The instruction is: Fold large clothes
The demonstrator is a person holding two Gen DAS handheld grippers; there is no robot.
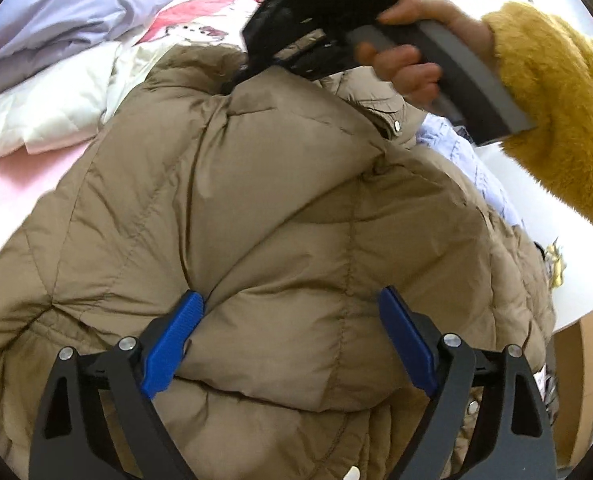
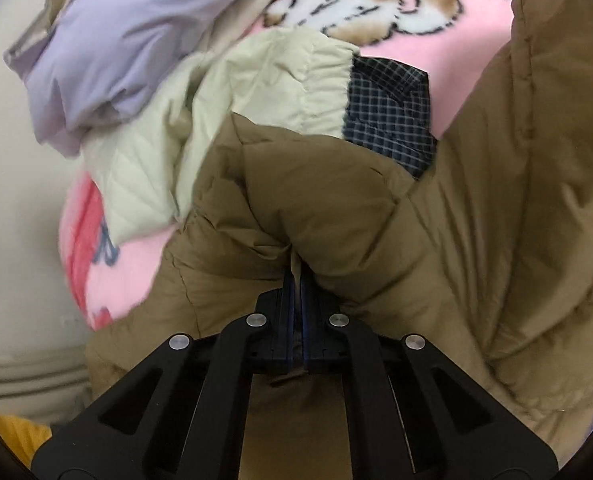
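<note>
Nearest the lens, the tan puffer coat (image 1: 280, 208) covers most of the pink cartoon blanket (image 2: 468, 80), where it is being folded. The left gripper (image 1: 290, 344) stands wide apart over a quilted panel, its blue pads (image 1: 172, 340) touching but apparently not clamping; judged ready to pin the fold. The right gripper (image 2: 296, 280) is pinched tight on a coat edge, presumably to carry it across. No legible labels.
</note>
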